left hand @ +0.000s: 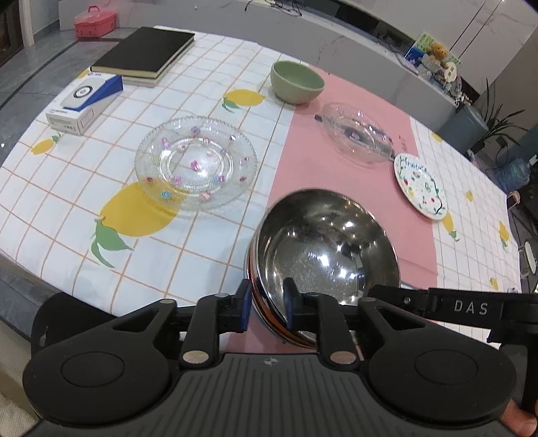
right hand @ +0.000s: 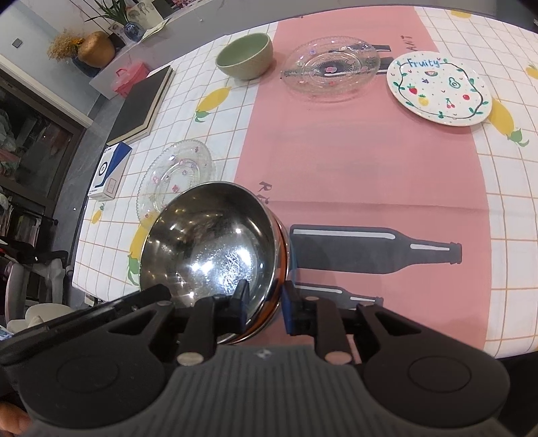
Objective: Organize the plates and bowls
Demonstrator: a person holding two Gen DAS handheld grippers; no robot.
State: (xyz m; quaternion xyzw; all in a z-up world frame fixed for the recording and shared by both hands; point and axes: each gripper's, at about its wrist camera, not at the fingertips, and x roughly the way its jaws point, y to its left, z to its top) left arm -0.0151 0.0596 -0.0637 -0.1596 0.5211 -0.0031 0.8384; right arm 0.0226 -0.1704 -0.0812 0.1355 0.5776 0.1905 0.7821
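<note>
A shiny steel bowl (left hand: 322, 242) (right hand: 208, 242) stands on the pink runner (right hand: 370, 161) near the table's front edge; orange-banded rims show under it, as if it were nested in others. My left gripper (left hand: 267, 302) straddles its near-left rim, one pad outside and one inside. At the opposite rim, my right gripper (right hand: 265, 306) straddles the same way. Both pairs of pads stand slightly off the wall, open. Farther off lie a flowered glass plate (left hand: 195, 164) (right hand: 175, 174), a second glass plate (left hand: 356, 134) (right hand: 333, 67), a green bowl (left hand: 296, 82) (right hand: 245, 55) and a white "Fruity" plate (left hand: 420, 185) (right hand: 438, 89).
Black books (left hand: 144, 53) and a white-and-blue box (left hand: 84, 101) sit at the table's far left corner. A red case (left hand: 95, 20) stands beyond the table. The checked lemon tablecloth (left hand: 67, 188) ends close in front of both grippers.
</note>
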